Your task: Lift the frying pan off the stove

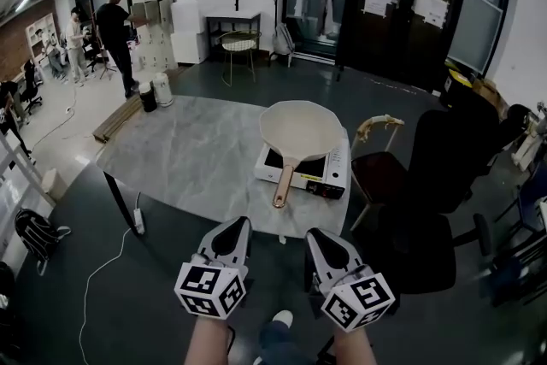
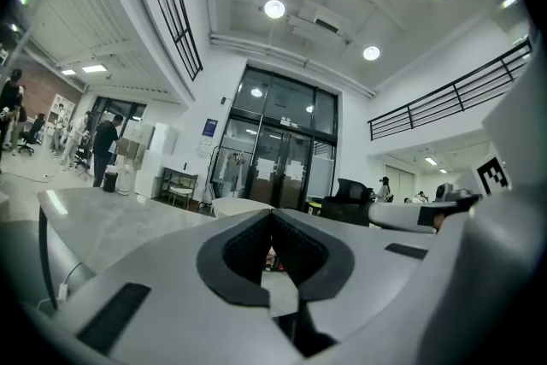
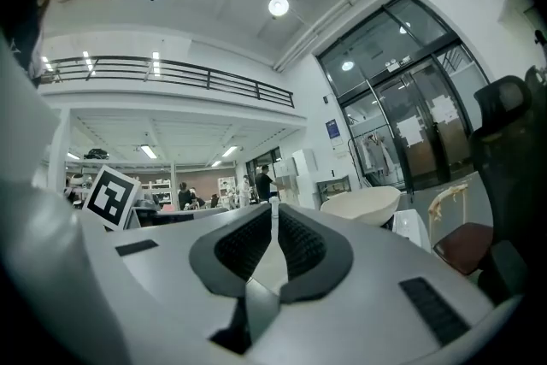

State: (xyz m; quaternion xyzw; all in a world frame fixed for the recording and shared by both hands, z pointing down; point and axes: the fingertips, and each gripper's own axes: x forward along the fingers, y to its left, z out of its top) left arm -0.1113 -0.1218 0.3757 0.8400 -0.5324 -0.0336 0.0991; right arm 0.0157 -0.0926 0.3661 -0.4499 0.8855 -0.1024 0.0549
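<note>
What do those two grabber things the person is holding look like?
The left gripper and right gripper look alike. Both are light grey plastic that narrows to a pointed beak, with black ribbed pads lining the jaws. Each carries a white cube printed with black square markers. No sleeves show at the wrists.

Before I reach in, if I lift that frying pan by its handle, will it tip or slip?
Likely bowl-heavy: the frying pan has a wide bowl on a long thin handle, so it may dip at the far end. The handle looks smooth and rounded, so it could twist in a grip. It seems rigid, resting loose on the stove.
</note>
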